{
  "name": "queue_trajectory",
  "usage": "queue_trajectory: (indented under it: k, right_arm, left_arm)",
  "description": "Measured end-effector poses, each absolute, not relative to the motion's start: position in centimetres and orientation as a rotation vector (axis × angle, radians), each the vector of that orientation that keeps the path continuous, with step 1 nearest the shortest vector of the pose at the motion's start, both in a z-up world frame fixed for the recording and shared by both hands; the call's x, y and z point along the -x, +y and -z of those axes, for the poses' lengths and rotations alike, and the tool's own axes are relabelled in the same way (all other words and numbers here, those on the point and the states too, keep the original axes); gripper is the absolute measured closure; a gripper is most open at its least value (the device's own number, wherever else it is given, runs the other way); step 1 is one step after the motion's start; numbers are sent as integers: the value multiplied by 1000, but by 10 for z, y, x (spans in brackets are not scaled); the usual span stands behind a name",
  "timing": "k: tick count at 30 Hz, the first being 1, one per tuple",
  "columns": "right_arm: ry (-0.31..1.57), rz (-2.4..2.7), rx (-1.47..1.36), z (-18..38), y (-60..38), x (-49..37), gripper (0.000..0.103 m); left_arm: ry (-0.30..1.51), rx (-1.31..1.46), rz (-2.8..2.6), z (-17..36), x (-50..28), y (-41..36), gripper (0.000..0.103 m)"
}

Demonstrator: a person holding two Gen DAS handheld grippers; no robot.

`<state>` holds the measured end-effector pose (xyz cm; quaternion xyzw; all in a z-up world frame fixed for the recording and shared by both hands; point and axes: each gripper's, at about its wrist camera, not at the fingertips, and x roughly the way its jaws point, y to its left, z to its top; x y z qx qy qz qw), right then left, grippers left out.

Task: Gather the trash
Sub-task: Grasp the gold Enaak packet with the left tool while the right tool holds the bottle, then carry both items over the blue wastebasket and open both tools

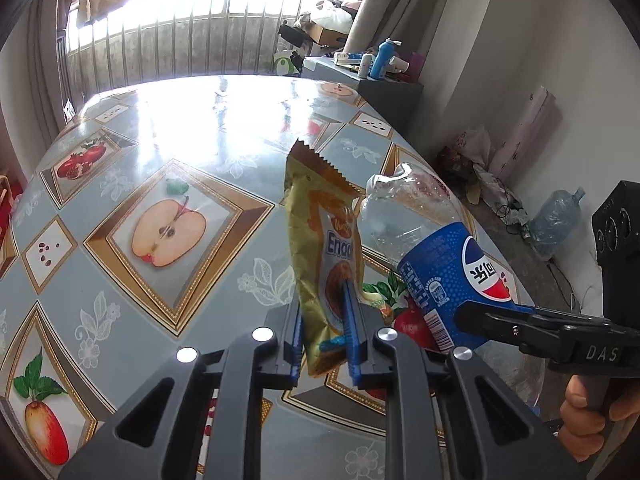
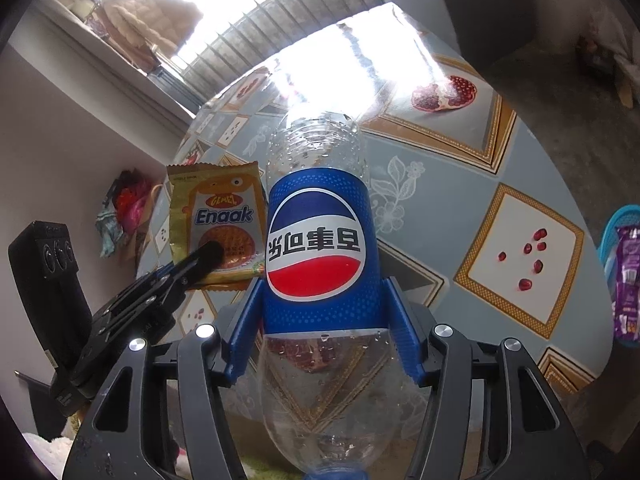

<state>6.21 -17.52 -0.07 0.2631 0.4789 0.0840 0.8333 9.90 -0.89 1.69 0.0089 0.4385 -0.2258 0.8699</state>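
A yellow "Enaak" snack wrapper (image 1: 320, 232) stands upright above the table, and my left gripper (image 1: 322, 300) is shut on its lower half. The right wrist view shows the same wrapper (image 2: 218, 208) with one black left finger (image 2: 200, 260) across its front. An empty clear Pepsi bottle (image 2: 318, 248) with a blue label is clamped between the blue pads of my right gripper (image 2: 322, 288), neck pointing away and no cap to be seen. From the left wrist view the bottle (image 1: 448, 268) hangs just right of the wrapper, with a right finger (image 1: 492, 322) on its label.
Below lies a round table (image 1: 160, 160) under a fruit-print cloth. A blue basket (image 2: 612, 232) holding a purple wrapper (image 2: 626, 280) sits at its right edge. A cabinet with bottles (image 1: 380, 64) stands behind, and a water jug (image 1: 556, 220) on the floor. A hand (image 1: 588, 420) grips the right handle.
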Motion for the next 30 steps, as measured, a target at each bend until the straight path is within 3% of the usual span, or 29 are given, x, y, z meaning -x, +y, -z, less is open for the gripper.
queue_trajectory:
  k: [21,30]
  right_arm:
    - [990,-195,-682,6,-196,-46,48]
    - [861,-179,-767,-18,-228,-14,48]
  left_arm:
    - [847,-87,455,-26,-83,-14,89]
    - [781,-61,589,-59,-72,-39,90]
